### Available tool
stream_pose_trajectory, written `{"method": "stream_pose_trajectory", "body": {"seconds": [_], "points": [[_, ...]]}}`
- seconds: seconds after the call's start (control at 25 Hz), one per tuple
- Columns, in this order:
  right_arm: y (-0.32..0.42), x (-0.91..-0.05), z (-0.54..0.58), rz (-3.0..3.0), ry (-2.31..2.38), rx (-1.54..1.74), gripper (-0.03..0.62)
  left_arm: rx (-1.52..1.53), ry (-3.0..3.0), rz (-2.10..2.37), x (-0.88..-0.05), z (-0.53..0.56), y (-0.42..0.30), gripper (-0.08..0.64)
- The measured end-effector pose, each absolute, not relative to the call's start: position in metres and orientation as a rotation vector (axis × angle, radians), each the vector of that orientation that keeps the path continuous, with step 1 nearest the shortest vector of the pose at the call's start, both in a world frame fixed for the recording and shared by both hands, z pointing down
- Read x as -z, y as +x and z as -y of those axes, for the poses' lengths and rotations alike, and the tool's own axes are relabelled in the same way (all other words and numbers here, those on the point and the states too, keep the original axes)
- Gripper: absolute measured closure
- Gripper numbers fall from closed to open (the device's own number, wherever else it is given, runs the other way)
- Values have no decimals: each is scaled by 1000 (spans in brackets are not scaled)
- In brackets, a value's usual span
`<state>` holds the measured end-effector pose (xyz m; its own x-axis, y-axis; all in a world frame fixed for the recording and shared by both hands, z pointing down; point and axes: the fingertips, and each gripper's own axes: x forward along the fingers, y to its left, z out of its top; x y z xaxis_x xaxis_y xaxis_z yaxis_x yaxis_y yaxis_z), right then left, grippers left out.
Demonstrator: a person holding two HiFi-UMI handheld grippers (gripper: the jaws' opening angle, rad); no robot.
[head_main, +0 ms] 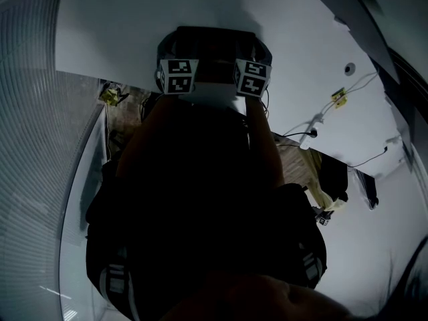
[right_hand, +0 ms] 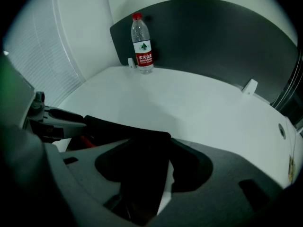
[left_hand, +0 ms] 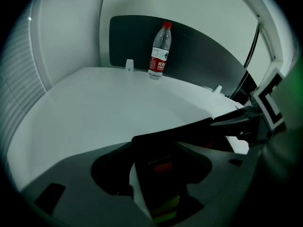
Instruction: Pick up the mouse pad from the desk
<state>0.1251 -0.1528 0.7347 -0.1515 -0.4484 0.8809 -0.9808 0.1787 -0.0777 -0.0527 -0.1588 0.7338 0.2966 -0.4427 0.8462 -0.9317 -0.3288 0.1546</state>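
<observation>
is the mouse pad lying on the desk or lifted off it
Lifted: the left tongs and right tongs are shut on the mouse pad, which hangs between them.

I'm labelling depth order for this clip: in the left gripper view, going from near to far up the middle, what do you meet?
mouse pad clamped between the jaws → white desk → water bottle standing upright at the desk's far edge → dark partition panel behind it

Mouse pad [left_hand: 189, 129]: near end cut off by the lower edge in both gripper views; its small print we cannot read. Left gripper [left_hand: 158, 150], right gripper [right_hand: 147, 157]: in the head view a dark mass [head_main: 200, 199] hides their jaws from us.
</observation>
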Motion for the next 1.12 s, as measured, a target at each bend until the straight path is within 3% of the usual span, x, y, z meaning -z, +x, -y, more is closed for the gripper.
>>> {"method": "stream_pose_trajectory", "body": {"seconds": [1.12], "points": [[117,-737,148,1719,1344,-859,463,-902,1928,1217,-735,155,-51,399]]}}
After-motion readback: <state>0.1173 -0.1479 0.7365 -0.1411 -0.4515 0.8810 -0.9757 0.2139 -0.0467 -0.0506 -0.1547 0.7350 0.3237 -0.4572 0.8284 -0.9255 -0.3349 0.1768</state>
